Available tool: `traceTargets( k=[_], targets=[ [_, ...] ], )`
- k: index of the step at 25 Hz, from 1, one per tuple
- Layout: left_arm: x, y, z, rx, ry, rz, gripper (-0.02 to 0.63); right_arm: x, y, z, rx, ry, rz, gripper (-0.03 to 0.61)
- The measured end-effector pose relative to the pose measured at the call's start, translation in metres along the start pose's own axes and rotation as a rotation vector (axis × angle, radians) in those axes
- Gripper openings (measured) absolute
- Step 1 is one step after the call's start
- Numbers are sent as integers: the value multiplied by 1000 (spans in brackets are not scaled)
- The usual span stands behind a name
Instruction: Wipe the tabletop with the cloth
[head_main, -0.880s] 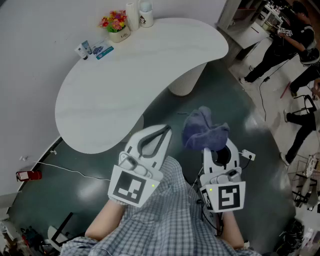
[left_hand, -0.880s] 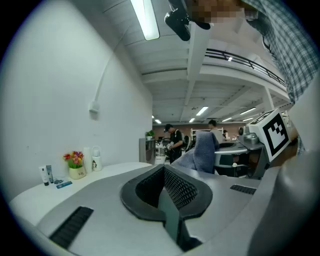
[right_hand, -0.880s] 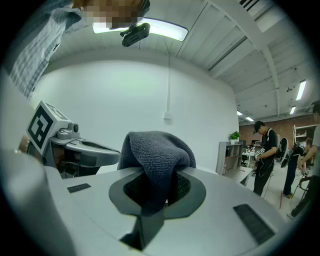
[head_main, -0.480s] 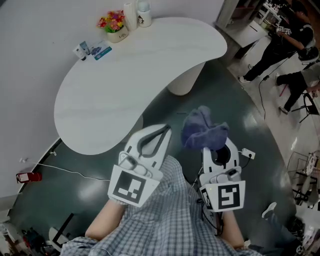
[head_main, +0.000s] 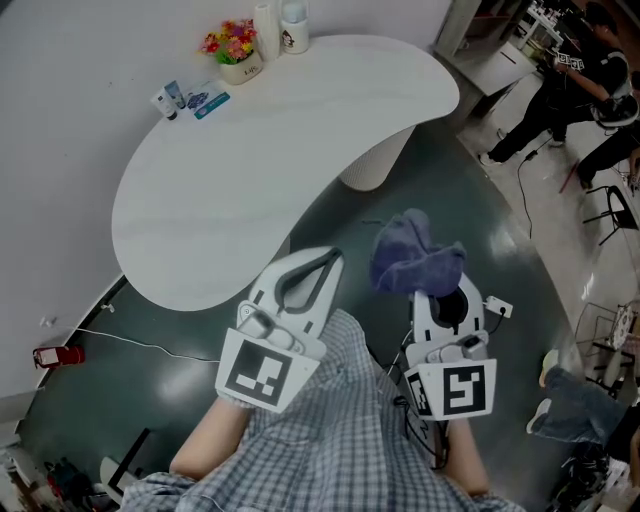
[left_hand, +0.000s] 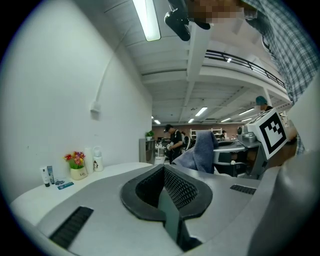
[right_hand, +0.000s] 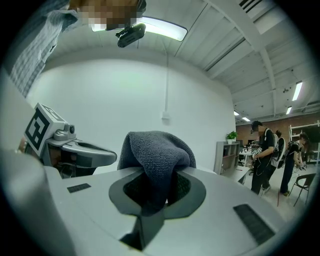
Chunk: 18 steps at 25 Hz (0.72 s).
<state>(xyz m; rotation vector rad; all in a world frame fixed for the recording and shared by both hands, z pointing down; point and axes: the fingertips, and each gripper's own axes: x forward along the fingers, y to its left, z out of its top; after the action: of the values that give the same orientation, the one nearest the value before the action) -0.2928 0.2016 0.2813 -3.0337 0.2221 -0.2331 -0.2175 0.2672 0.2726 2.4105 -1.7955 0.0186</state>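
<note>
The white curved tabletop (head_main: 270, 140) lies ahead of me in the head view. A dark grey-blue cloth (head_main: 412, 257) bunches up out of my right gripper (head_main: 425, 285), which is shut on it over the floor, short of the table's right side. In the right gripper view the cloth (right_hand: 155, 159) fills the space between the jaws. My left gripper (head_main: 322, 262) is shut with nothing in it, held just off the table's near edge. In the left gripper view the tabletop (left_hand: 75, 187) shows at the left and the cloth (left_hand: 201, 150) hangs beyond the jaws.
A small pot of flowers (head_main: 232, 48), two white bottles (head_main: 280, 22) and small tubes (head_main: 178, 98) stand at the table's far edge by the wall. People (head_main: 575, 80) stand at the upper right. A cable (head_main: 140, 340) and a red object (head_main: 55, 352) lie on the floor at the left.
My right gripper and the cloth have shifted slightly right and forward. The left gripper has stayed put. People in the background have moved.
</note>
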Motion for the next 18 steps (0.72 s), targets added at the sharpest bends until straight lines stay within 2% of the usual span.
traceTargets(
  k=[8, 11, 18],
  targets=[
    [-11, 13, -4, 21, -20, -30, 3, 0, 12, 2, -7, -17, -57, 37],
    [-13, 14, -7, 3, -25, -38, 3, -5, 13, 1, -5, -9, -87, 37],
    [-1, 12, -6, 13, -18, -57, 3, -7, -7, -5, -1, 12, -128, 37]
  ],
)
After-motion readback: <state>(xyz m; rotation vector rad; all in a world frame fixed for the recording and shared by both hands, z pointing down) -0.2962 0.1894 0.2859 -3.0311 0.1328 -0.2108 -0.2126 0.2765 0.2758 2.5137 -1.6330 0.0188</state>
